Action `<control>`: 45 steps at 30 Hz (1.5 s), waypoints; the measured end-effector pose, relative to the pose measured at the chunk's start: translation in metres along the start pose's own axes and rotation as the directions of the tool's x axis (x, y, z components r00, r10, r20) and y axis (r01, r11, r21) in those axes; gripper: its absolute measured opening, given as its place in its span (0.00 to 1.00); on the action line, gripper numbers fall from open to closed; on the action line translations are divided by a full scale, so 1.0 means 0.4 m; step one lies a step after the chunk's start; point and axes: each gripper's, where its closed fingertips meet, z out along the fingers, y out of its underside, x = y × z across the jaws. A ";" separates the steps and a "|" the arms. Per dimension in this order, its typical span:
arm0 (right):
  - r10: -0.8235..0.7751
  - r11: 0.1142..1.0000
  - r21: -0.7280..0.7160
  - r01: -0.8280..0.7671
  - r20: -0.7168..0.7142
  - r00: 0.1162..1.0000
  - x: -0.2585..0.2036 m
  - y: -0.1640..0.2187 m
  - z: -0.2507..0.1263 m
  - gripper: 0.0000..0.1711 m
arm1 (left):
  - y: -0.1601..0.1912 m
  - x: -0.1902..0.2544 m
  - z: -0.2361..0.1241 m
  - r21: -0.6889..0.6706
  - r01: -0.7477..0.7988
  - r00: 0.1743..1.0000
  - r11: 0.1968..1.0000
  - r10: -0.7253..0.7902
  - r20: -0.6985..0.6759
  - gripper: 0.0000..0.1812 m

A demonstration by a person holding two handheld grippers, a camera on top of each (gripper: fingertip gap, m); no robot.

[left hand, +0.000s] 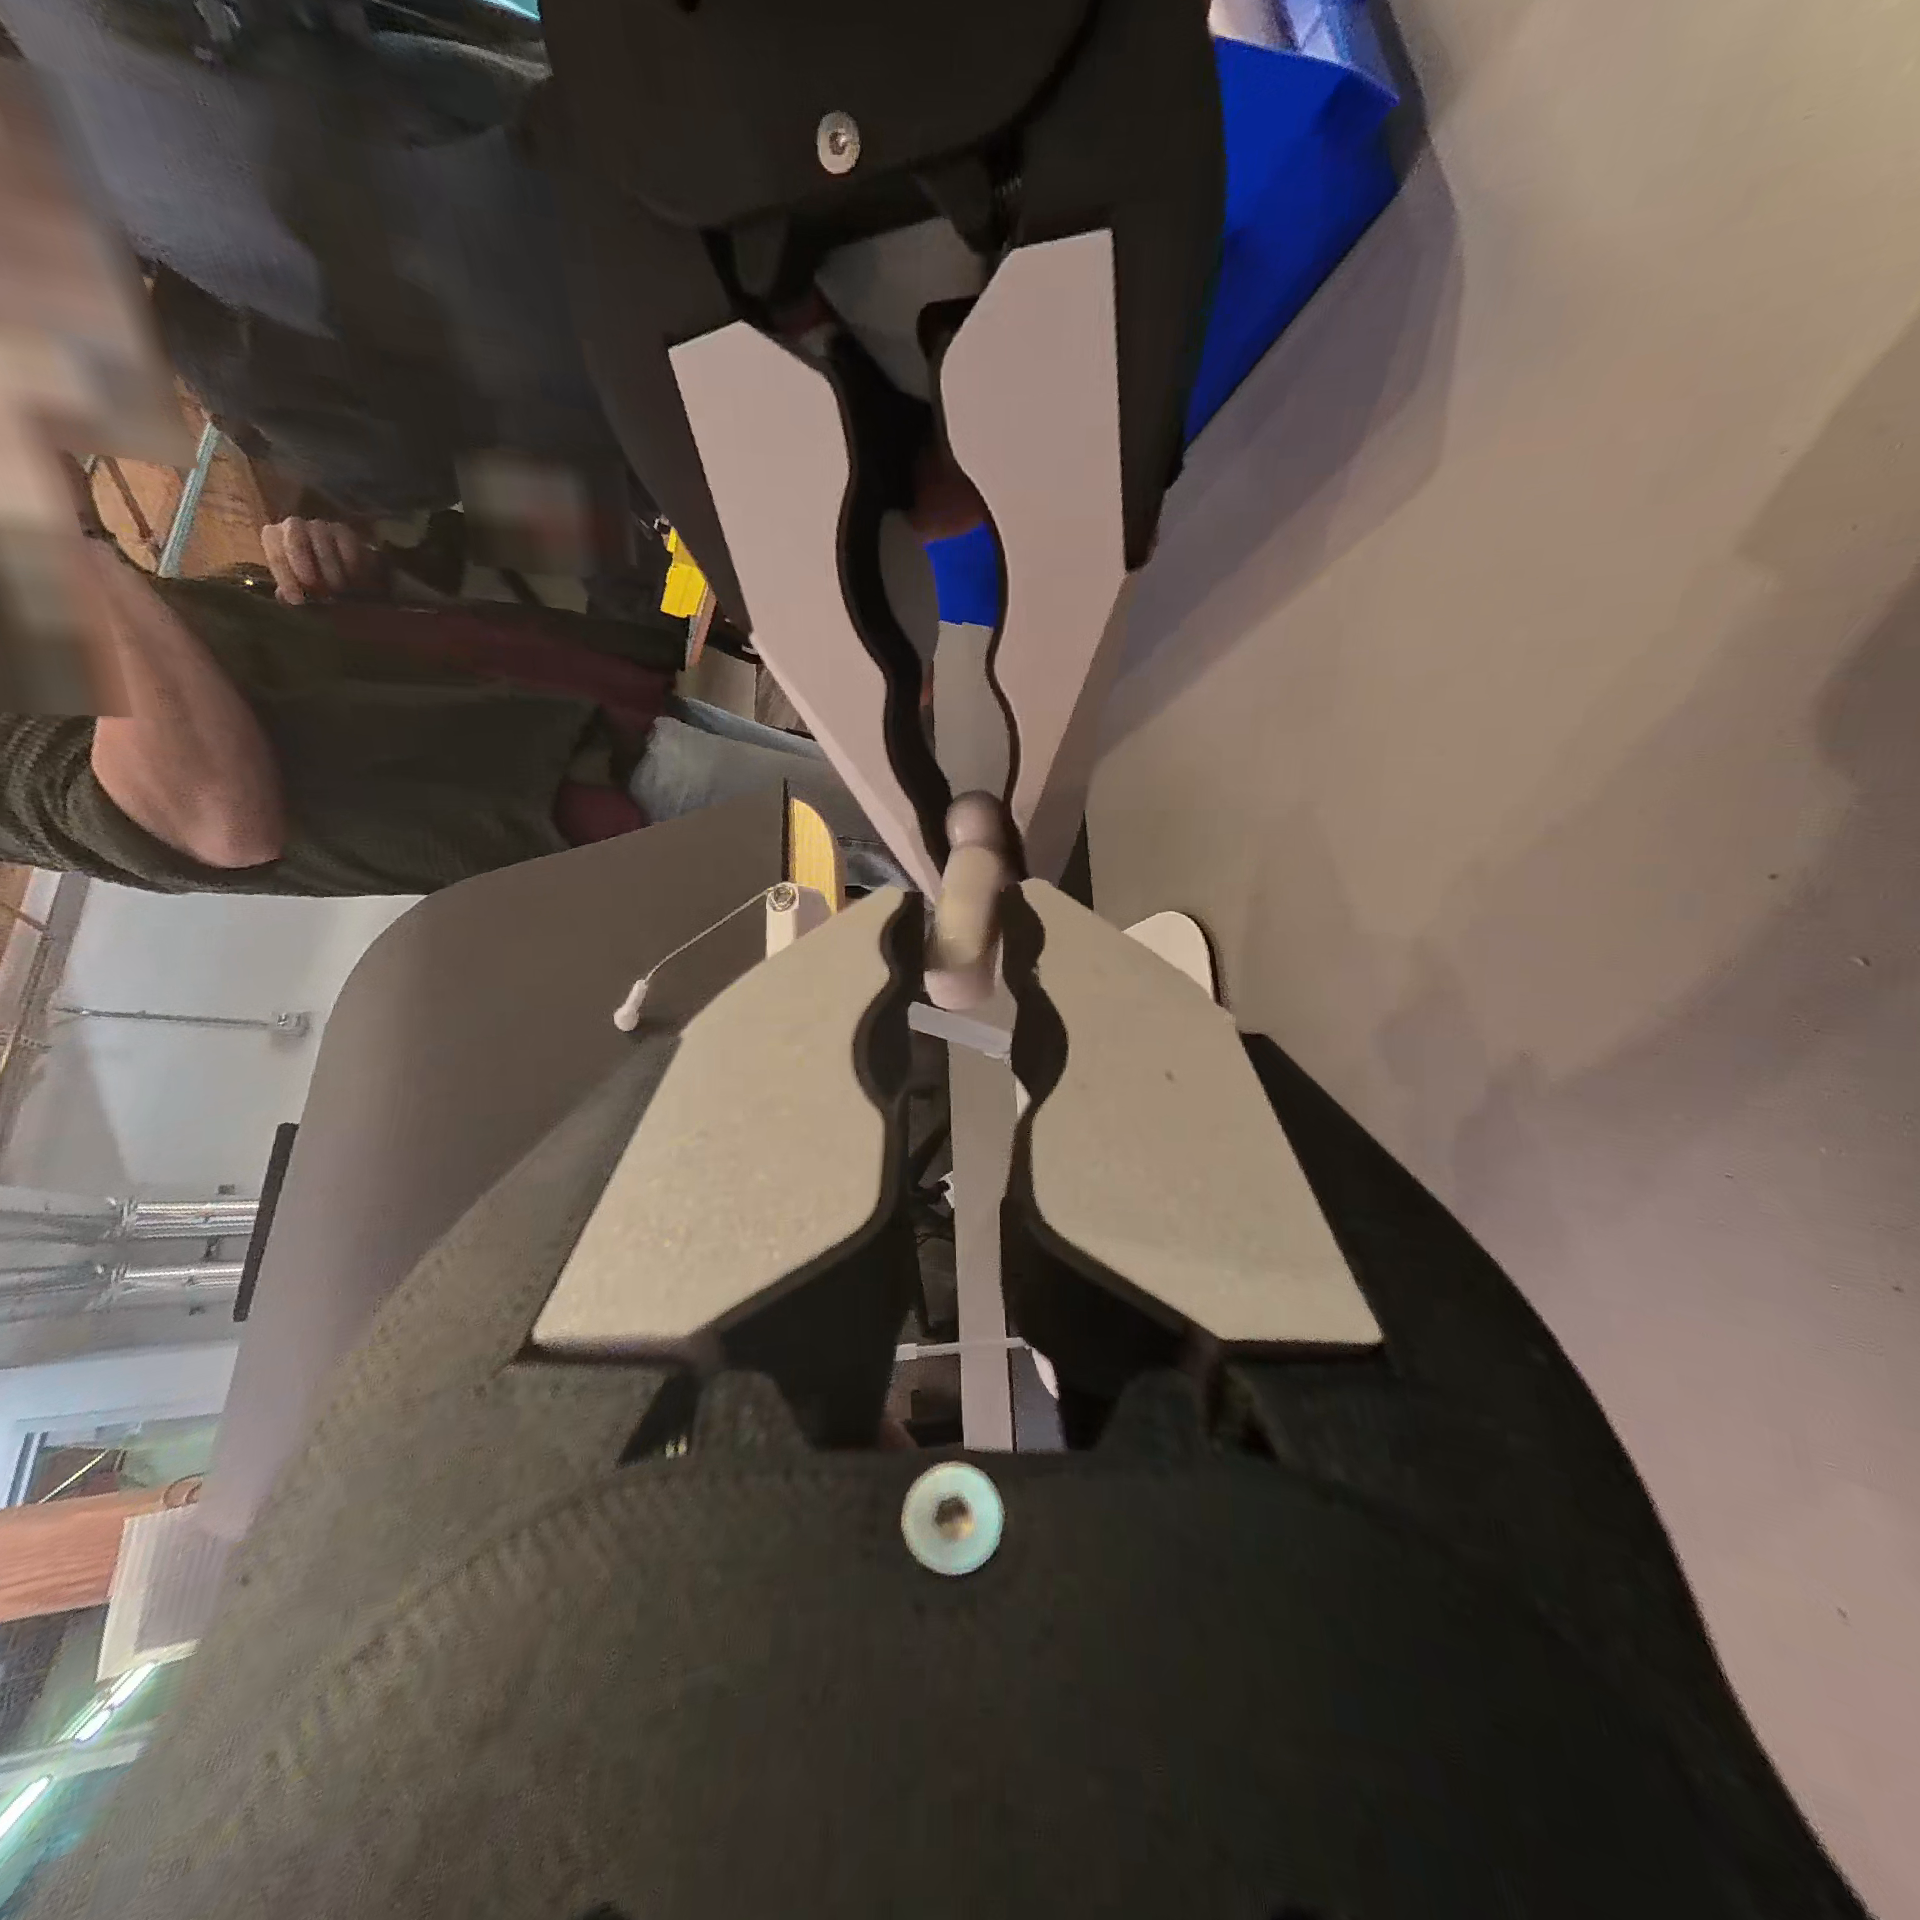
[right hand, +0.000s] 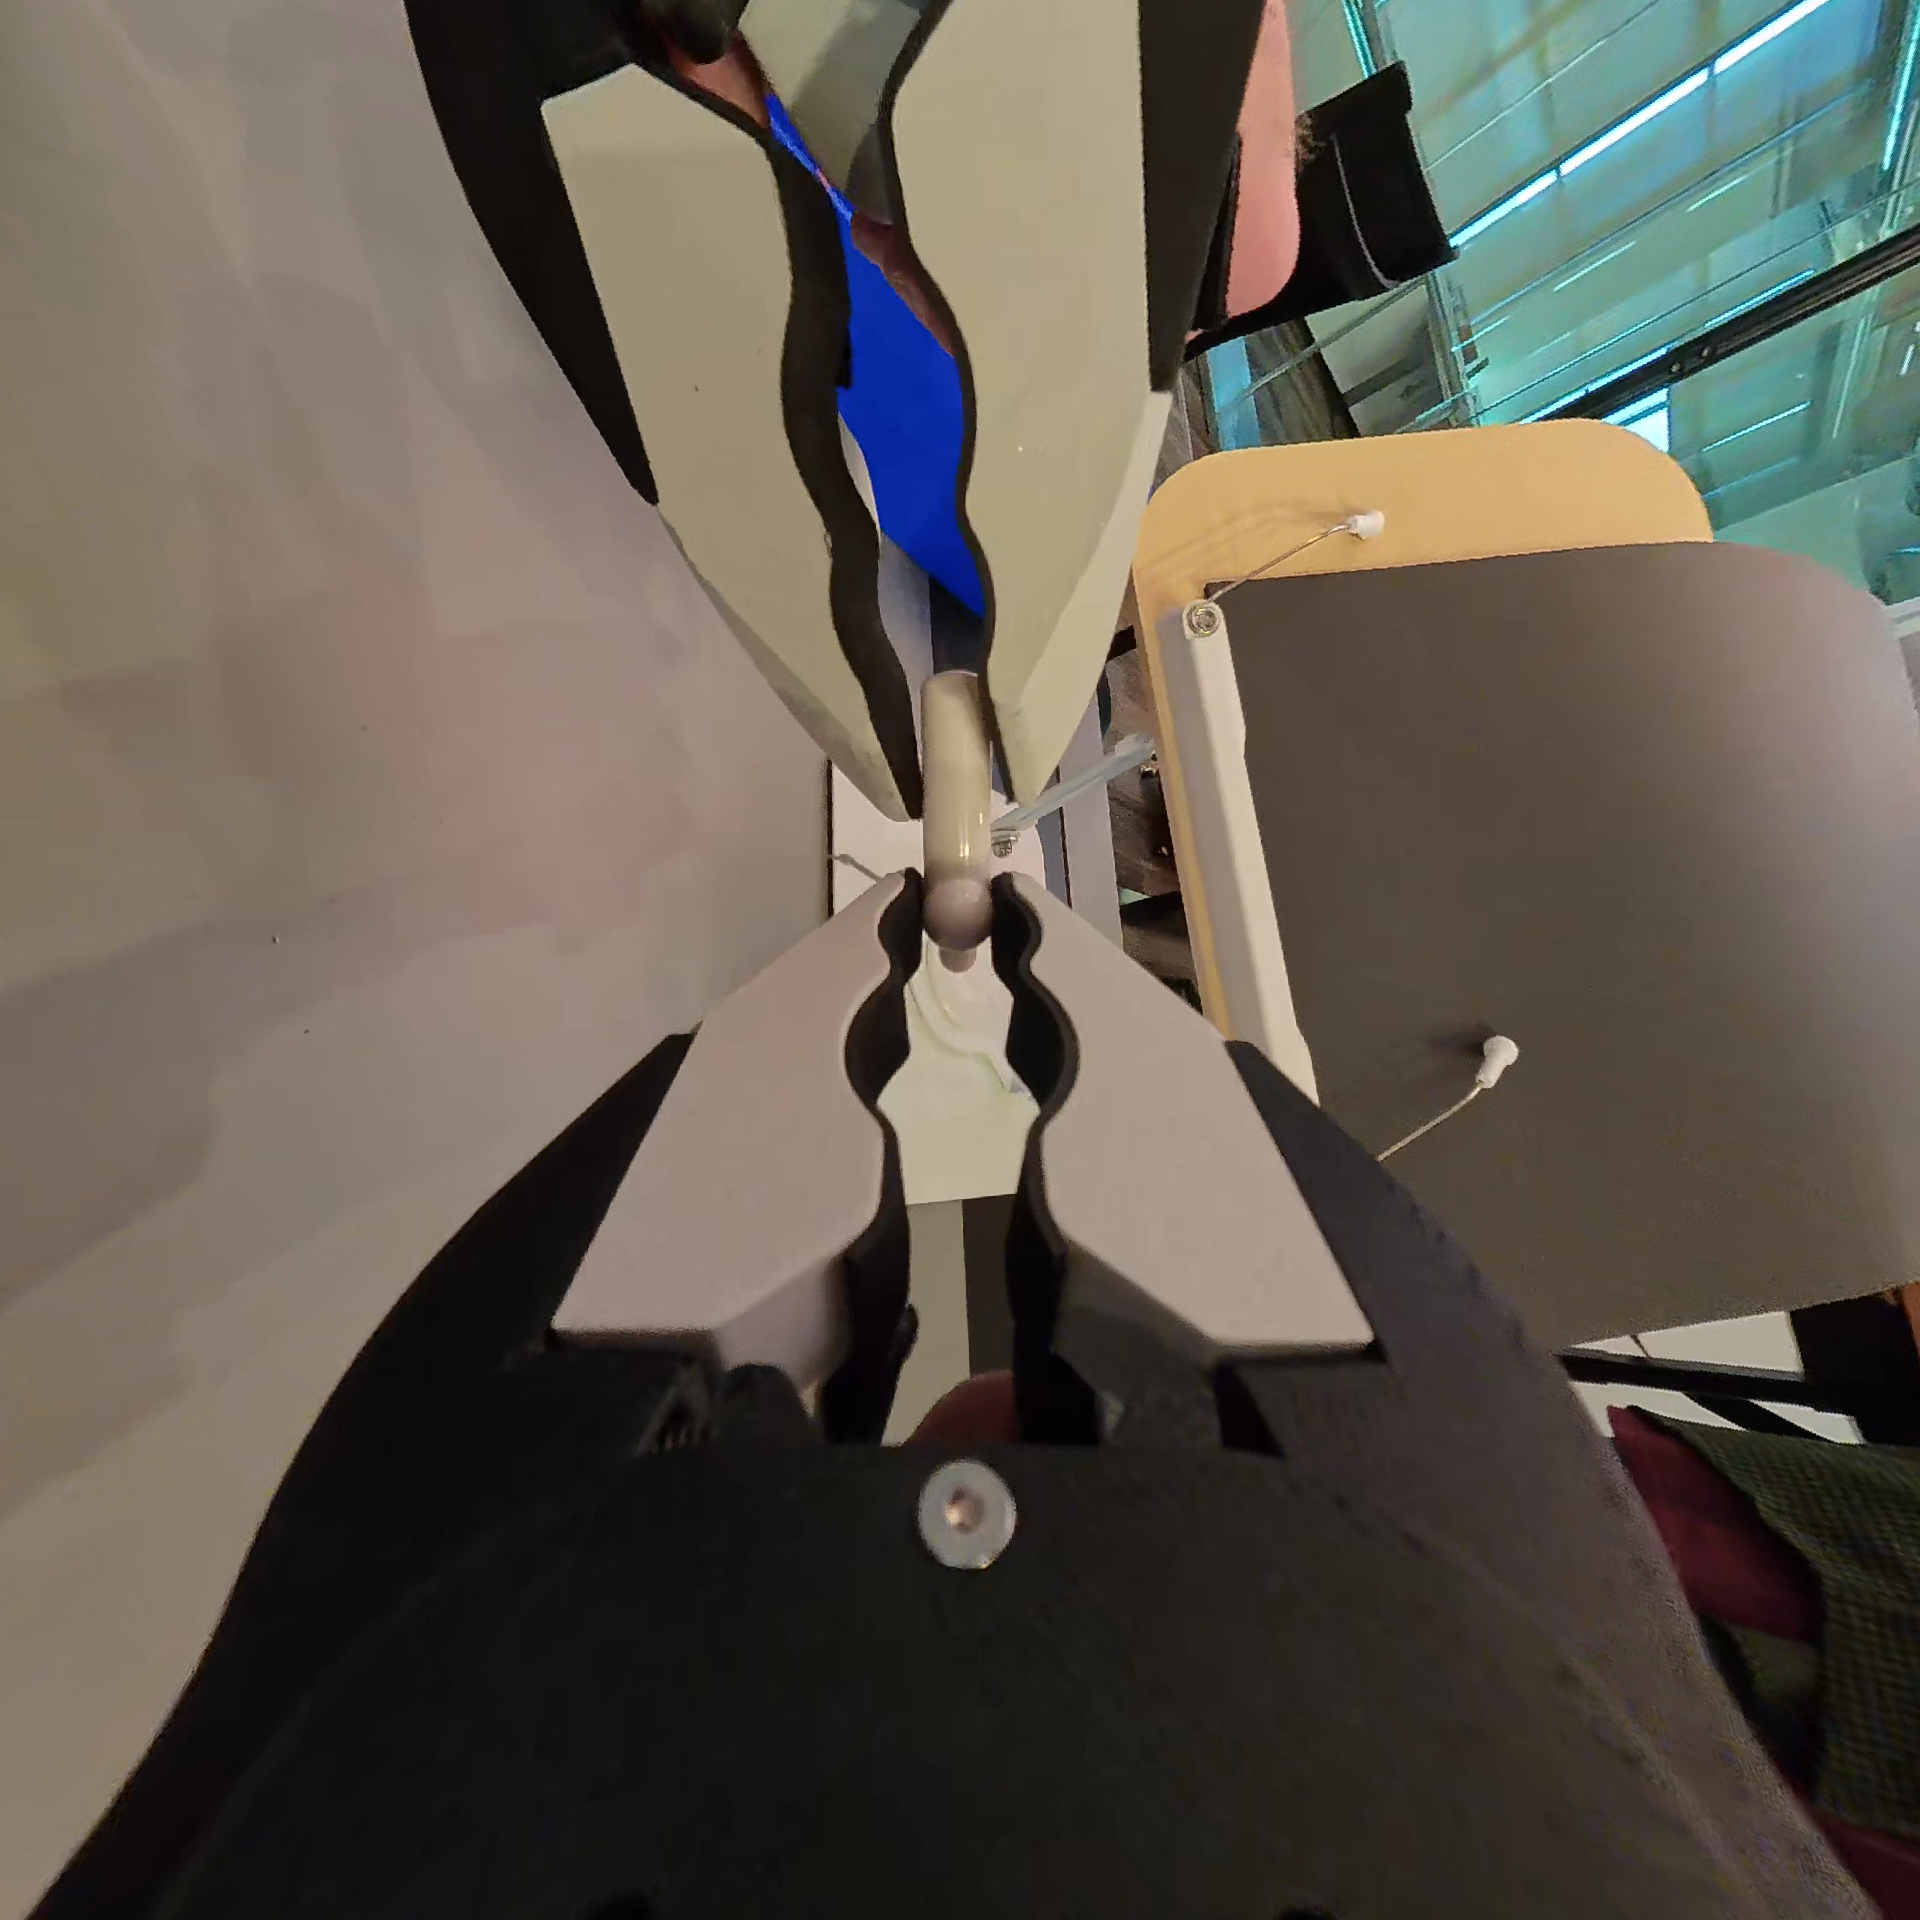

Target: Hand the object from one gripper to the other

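Note:
A small grey hook-shaped piece with a ball end (left hand: 966, 925) is held in the air between the two grippers, which meet tip to tip. In the left wrist view my left gripper (left hand: 966, 914) comes up from the bottom and is shut on one end of the piece. The right gripper (left hand: 977, 831) comes down from the top and pinches the other end. In the right wrist view my right gripper (right hand: 958, 896) clamps the ball end of the piece (right hand: 956, 810), and the left gripper (right hand: 958, 805) pinches its curved loop from above.
A white table top (right hand: 312, 623) fills one side, also in the left wrist view (left hand: 1558, 727). A blue bin (left hand: 1288, 208) stands behind the grippers. A dark grey panel (right hand: 1558, 883) on a pale wooden board (right hand: 1403, 488) stands beside them. A person's arm (left hand: 187, 769) shows at the left. My two grippers' fingertips are within a few centimetres of each other.

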 end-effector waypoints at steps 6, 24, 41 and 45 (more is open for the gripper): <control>-0.021 1.000 0.016 0.021 0.018 1.000 -0.011 -0.010 -0.004 0.06 | 0.002 0.005 0.002 0.001 0.005 1.000 1.000 -0.005 -0.009 0.13; -0.071 0.997 0.010 0.074 -0.154 0.986 0.057 -0.026 -0.013 0.25 | 0.021 -0.058 -0.009 0.093 0.334 0.942 0.938 -0.334 -0.017 0.07; -0.371 0.928 -0.199 0.314 -0.549 0.749 0.166 -0.073 0.019 0.35 | 0.055 -0.131 -0.015 0.183 0.946 0.318 0.268 -0.877 -0.360 0.07; -0.367 0.930 -0.218 0.295 -0.557 0.745 0.166 -0.058 0.036 0.27 | 0.036 -0.110 -0.005 0.149 0.948 0.317 0.281 -0.871 -0.375 0.07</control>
